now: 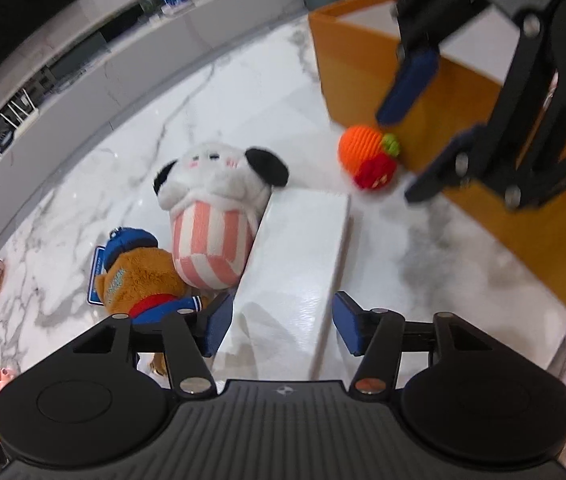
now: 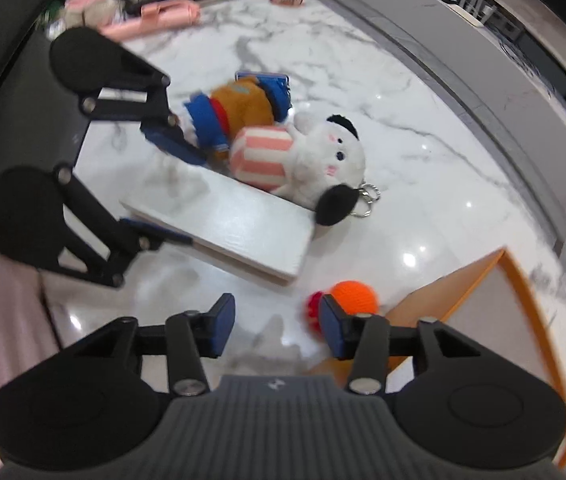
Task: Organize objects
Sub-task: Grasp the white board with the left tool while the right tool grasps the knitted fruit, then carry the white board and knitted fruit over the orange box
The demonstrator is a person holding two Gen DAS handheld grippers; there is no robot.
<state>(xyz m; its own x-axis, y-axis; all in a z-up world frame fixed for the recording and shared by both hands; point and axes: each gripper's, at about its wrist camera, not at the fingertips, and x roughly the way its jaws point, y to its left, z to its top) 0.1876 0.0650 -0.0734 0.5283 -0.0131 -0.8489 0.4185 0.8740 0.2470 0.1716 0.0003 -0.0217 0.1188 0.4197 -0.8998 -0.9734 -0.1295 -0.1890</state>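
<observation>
Left hand-held gripper [image 1: 281, 326]: spread wide around white box [image 1: 295, 264], not clamped.
Right hand-held gripper [image 2: 277, 326]: agape, empty (hovering).
Risk: orange knit ball [image 2: 353, 296] beside its right finger rolls if nudged.

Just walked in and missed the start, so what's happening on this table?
A person is tidying toys with two hand-held tools. The left tool is open, straddling the near end of a flat white box on the marble table. The right tool is open and empty beside a crocheted orange toy next to the orange bin. A white dog plush and brown bear plush lie against the box.
</observation>
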